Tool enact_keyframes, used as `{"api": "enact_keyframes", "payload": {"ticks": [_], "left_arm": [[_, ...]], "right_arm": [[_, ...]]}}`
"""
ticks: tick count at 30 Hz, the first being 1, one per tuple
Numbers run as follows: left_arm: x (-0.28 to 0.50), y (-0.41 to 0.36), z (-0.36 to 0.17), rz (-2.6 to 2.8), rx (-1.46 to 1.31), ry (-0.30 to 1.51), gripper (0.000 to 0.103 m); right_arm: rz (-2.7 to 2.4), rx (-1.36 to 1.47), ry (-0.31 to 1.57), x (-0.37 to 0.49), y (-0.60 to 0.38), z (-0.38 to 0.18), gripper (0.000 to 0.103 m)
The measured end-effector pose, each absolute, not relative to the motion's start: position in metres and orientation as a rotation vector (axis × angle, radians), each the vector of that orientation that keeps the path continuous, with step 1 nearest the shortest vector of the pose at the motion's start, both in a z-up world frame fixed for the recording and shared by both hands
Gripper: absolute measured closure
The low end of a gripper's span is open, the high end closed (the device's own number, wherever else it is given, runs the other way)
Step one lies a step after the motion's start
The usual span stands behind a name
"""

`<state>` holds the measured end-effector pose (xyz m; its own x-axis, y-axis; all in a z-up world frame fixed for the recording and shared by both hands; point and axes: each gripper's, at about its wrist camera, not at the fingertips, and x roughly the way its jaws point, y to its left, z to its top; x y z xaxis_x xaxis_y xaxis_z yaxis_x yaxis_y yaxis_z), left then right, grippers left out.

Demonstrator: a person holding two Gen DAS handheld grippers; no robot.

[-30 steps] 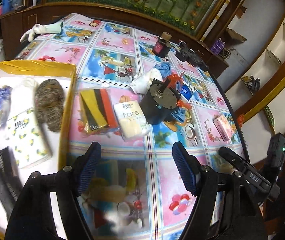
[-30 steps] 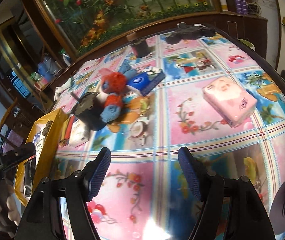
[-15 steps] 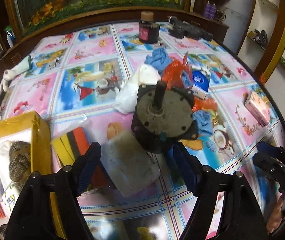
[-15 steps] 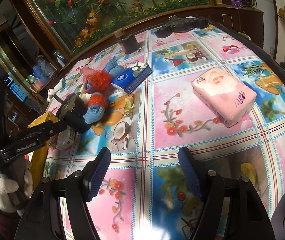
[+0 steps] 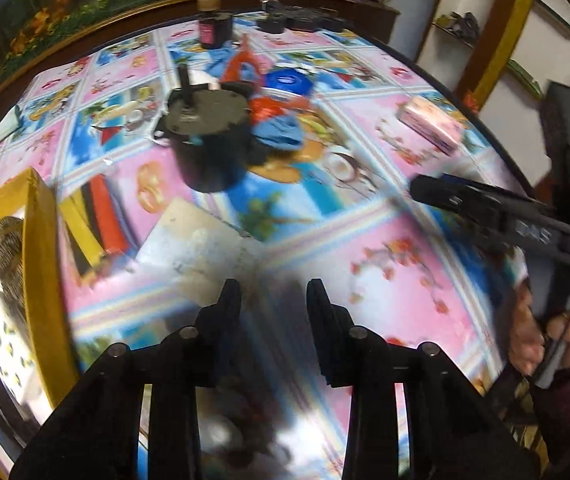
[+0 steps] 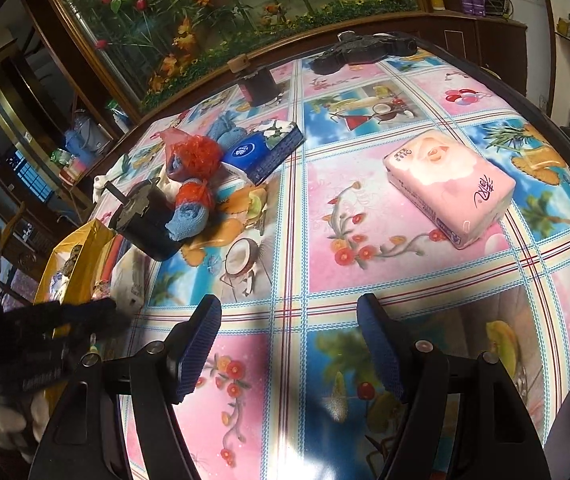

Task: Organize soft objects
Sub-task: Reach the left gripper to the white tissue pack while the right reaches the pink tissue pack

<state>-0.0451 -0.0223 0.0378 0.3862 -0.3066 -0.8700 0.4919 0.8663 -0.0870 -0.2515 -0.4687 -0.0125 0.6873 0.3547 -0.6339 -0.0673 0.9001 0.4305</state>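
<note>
Two jaws of the left hand-held gripper (image 5: 273,300) have just been drawn nearly together with nothing clearly caught, the white tissue pack (image 5: 201,248) being left on the desk (image 5: 389,280) just ahead, beside the yellow tray (image 5: 41,240), so a regrasp is likely needed

My left gripper (image 5: 273,300) points down, and its jaws have just been closing with nothing between them. My right gripper (image 6: 289,344) is wide open, holding nothing.
</note>
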Motion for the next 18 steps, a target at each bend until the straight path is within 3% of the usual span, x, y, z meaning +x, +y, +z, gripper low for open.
{"api": "enact_keyframes", "payload": {"ticks": [6,10,18], "left_arm": [[-0.074,-0.01,0.073,-0.581,0.038,0.972,0.07],[-0.08,0.013,0.084,-0.522,-0.042,0.924,0.052],[-0.072,0.043,0.055,-0.399,-0.156,0.983,0.052]], "right_arm": [[0.242,0.39,0.781,-0.252,-0.469,-0.012,0.032],[0.241,0.397,0.779,-0.253,-0.47,-0.012,0.031],[0.235,0.389,0.773,-0.254,-0.47,-0.012,0.03]]}}
